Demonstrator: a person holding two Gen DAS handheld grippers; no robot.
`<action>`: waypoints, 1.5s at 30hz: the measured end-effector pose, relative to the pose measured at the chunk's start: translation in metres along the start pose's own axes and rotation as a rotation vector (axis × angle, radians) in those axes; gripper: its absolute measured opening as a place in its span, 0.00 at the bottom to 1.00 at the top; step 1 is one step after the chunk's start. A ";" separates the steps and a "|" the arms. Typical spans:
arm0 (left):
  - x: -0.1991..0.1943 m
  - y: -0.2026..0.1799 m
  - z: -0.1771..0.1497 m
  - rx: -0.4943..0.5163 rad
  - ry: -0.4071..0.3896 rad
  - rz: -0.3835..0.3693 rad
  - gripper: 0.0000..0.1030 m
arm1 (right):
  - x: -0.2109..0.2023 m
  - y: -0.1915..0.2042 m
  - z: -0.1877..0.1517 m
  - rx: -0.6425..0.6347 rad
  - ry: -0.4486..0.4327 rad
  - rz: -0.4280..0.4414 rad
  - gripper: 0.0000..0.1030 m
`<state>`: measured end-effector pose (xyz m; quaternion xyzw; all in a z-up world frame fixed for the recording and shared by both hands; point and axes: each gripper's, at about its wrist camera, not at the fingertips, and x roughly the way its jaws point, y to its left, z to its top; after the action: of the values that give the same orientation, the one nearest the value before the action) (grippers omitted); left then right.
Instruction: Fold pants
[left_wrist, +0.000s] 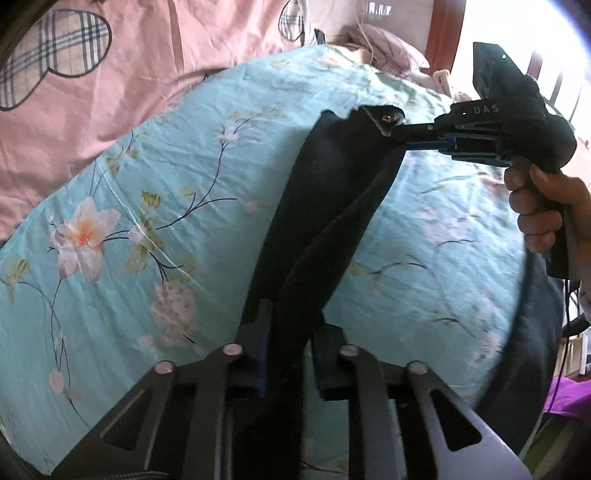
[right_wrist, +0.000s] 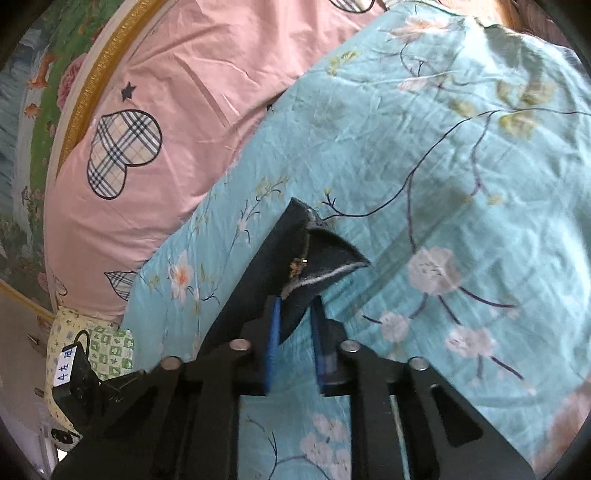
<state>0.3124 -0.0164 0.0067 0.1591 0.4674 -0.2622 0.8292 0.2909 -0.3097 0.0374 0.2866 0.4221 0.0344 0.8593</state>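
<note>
**Dark pants held at two points over the floral bed**

Bedding first: a turquoise floral quilt (left_wrist: 129, 229) covers the bed, with a pink cover bearing plaid hearts (left_wrist: 122, 66) behind it and a dusky pillow at the far end. A gilt-framed flower painting (right_wrist: 40, 110) hangs at the bedside.

Item: one pair of dark navy pants (left_wrist: 332, 192), lifted off the quilt and hanging as a long narrow band between my two tools.

Left hand-held gripper (left_wrist: 286, 332): clamped on the pants, the cloth bunched thickly between the blue pads and running on up and away from me.

Right hand-held gripper (right_wrist: 295, 332): also pinched tight on the pants, near a corner that flips over to show a grey seam edge and a small brass fastener. In the left view my right hand (left_wrist: 543, 210) shows on its handle, the tool reaching in level from the right.

Relation that matters: the band's long axis runs from the left grip diagonally up to the right grip, so each hand holds one end region and neither is nearer the middle. The span between sags and twists slightly rather than lying flat.

Judgement: the fold likely depends on pulling the two grips apart along that axis to take out the twist, then laying the band down on the quilt.
</note>
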 end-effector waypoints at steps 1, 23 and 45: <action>-0.005 -0.006 -0.002 0.000 -0.010 0.004 0.14 | -0.007 0.002 -0.003 -0.013 -0.005 0.000 0.10; -0.096 -0.144 -0.068 -0.009 -0.138 -0.097 0.12 | -0.163 -0.017 -0.098 -0.055 -0.078 0.017 0.07; -0.085 -0.223 -0.117 0.118 -0.054 -0.158 0.13 | -0.216 -0.072 -0.179 -0.023 -0.051 -0.138 0.06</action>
<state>0.0651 -0.1136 0.0159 0.1630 0.4396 -0.3578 0.8076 0.0054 -0.3516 0.0665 0.2478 0.4185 -0.0273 0.8733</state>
